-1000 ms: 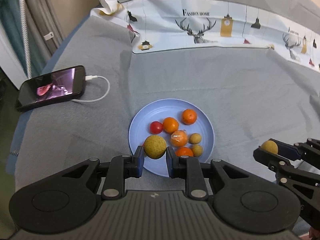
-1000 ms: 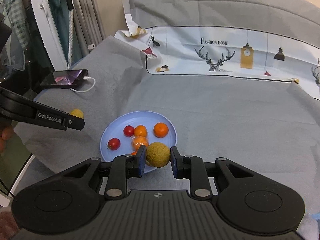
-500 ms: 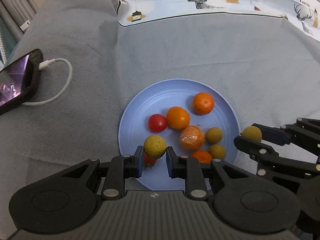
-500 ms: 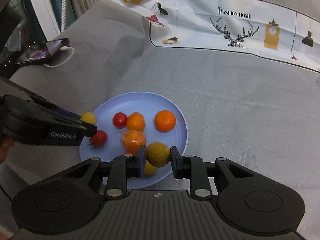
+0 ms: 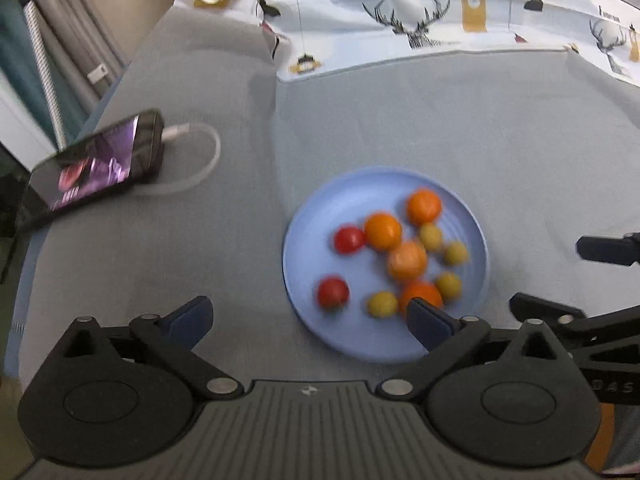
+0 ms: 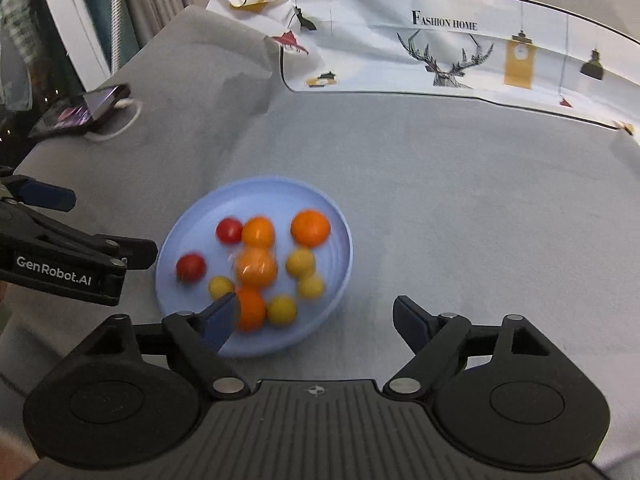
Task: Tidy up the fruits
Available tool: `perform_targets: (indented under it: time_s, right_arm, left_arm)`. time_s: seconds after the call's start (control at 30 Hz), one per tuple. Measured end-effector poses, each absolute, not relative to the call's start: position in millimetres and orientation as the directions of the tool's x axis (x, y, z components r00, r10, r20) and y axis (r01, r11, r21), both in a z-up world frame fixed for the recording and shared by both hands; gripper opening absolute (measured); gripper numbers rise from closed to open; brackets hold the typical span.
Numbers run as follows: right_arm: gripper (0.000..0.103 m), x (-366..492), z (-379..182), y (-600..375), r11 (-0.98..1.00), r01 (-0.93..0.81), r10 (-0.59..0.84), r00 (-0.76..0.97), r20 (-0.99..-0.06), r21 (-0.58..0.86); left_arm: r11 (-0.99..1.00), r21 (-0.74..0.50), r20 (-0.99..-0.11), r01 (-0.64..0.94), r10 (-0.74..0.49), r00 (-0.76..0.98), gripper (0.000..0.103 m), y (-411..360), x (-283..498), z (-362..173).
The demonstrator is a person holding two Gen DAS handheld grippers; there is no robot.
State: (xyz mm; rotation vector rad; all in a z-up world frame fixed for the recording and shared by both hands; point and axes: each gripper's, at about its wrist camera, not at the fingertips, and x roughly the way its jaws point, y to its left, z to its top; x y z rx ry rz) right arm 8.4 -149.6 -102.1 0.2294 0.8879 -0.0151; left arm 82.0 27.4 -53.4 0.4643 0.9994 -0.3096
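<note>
Hovering low over grey-clothed table (image 5: 400, 120), left gripper (image 5: 310, 318) spreads jaws wide, nothing between them. Right gripper (image 6: 314, 316) alongside, jaws equally wide, empty. Blue plate (image 5: 316, 216) sits just ahead of both, between the two tools. Fruits (image 5: 404, 258) all on plate: oranges, two red tomatoes, small yellow-green ones, blurred. Left gripper's right finger overlaps plate's near rim; right gripper's left finger does likewise. Phone (image 5: 96, 164) far left, cable attached.

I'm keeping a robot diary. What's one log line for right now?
left gripper: open, empty | right gripper: open, empty | yellow, orange, red fruits all on blue plate | phone off left
</note>
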Motion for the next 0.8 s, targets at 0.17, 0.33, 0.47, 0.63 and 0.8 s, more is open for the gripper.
perform_targets:
  time_s: [0.17,0.33,0.47,0.63,0.8]
  right_arm:
    - [0.101,-33,-75,-137,0.977,0.128,0.042,0.676,-0.736,0.173]
    - [0.102,-65,-50,-123,0.987,0.117,-0.013,0.739,-0.674,0.110]
    - [0.102,-88,-39,-114,0.991,0.113,-0.037,0.763,-0.645,0.077]
    - [0.102,-114,-32,-104,0.994,0.105,-0.063,0.788,-0.613,0.033]
    - [0.102,-131,-26,-99,0.993,0.121,-0.095,0.808,-0.581,0.006]
  left_arm:
    - [0.891,0.206,-0.838,0.405,-0.052,0.542,0.103,43,39,-31]
    - [0.916,0.193,-0.813,0.351,-0.051,0.580,0.103,55,4,-19]
    - [0.924,0.190,-0.809,0.331,-0.043,0.586,0.103,59,-18,-19]
    - [0.930,0.195,-0.775,0.311,-0.048,0.630,0.103,66,-38,-6]
    - [0.929,0.221,-0.748,0.296,-0.034,0.663,0.103,66,-55,3]
